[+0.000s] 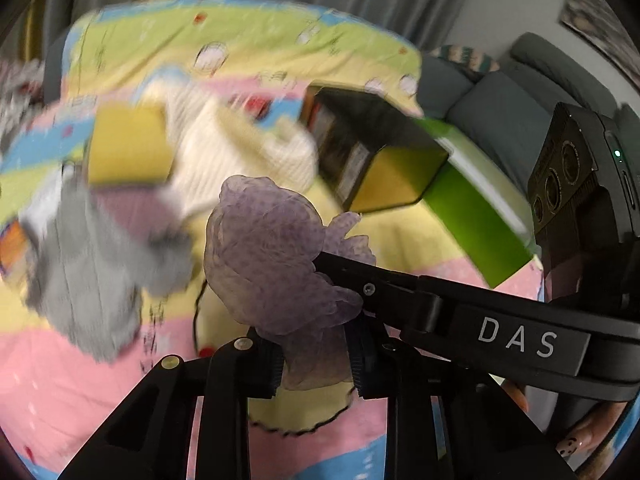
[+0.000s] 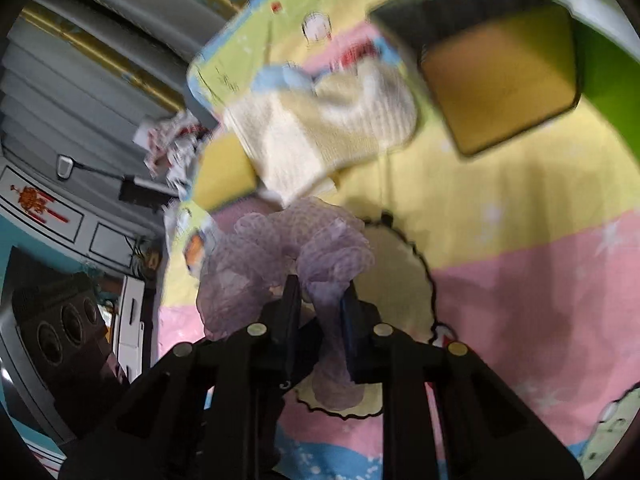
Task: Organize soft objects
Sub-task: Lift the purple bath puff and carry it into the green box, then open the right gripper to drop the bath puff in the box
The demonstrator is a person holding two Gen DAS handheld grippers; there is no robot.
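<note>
A sheer purple cloth (image 1: 264, 248) is bunched up and held above the bed by both grippers. My left gripper (image 1: 316, 364) is shut on its lower part. My right gripper (image 2: 320, 308) is shut on the purple cloth (image 2: 288, 248) too; its black finger (image 1: 360, 276) reaches in from the right in the left wrist view. A cream knitted garment (image 1: 224, 152) lies behind on the bedspread. A grey garment (image 1: 92, 264) lies to the left.
The bed has a cartoon bedspread (image 1: 60, 380) in pink, yellow, green and blue. A dark box with a yellow side (image 1: 384, 160) lies open on it, also seen in the right wrist view (image 2: 500, 76). A yellow block (image 1: 128, 144) lies left. Grey sofa (image 1: 500, 112) at right.
</note>
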